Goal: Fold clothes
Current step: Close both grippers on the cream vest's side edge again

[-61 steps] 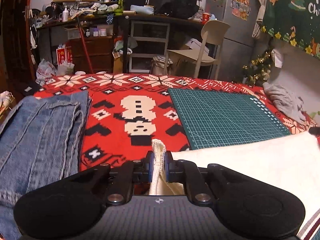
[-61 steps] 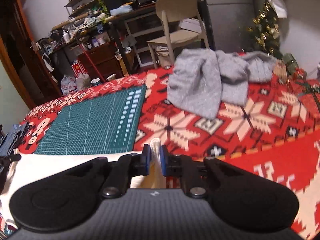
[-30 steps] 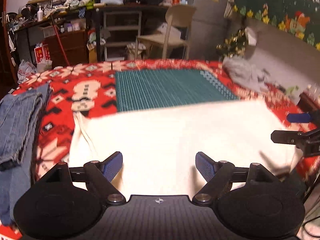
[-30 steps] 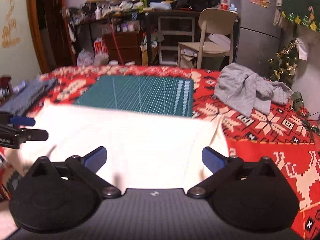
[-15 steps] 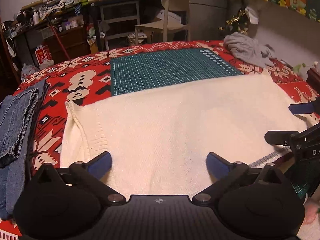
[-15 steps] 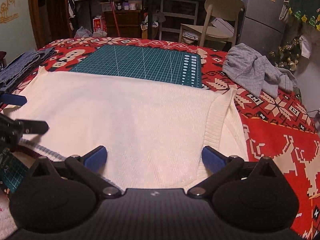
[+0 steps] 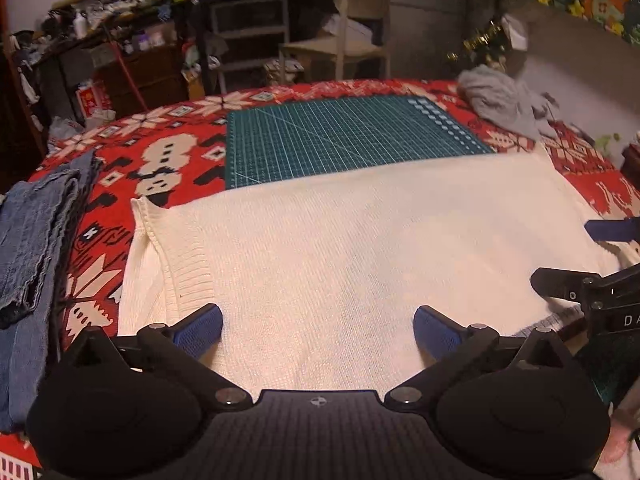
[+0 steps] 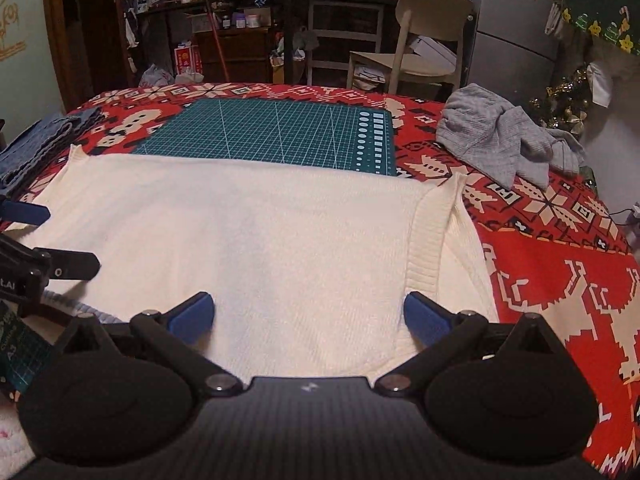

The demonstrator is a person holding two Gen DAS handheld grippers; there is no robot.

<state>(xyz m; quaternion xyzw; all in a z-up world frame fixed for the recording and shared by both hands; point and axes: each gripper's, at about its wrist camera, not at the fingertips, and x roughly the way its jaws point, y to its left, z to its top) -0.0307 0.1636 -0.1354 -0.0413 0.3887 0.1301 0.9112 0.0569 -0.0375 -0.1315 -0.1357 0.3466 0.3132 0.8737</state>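
A cream knitted sweater (image 7: 352,240) lies flat on the red Christmas tablecloth, its far edge over the green cutting mat (image 7: 340,136). It also shows in the right wrist view (image 8: 248,232). My left gripper (image 7: 318,330) is open and empty above the sweater's near left part, beside a ribbed band (image 7: 180,264). My right gripper (image 8: 306,318) is open and empty above the near right part, next to the other ribbed band (image 8: 430,236). Each gripper shows at the edge of the other's view.
Folded blue jeans (image 7: 28,240) lie at the table's left edge. A crumpled grey garment (image 8: 504,136) lies at the far right. The green mat (image 8: 272,132) sits mid-table. A chair (image 8: 416,48) and cluttered shelves stand behind the table.
Both grippers let go of the sweater's corners and opened wide. They pulled back toward the near edge, and the sweater now lies spread flat.
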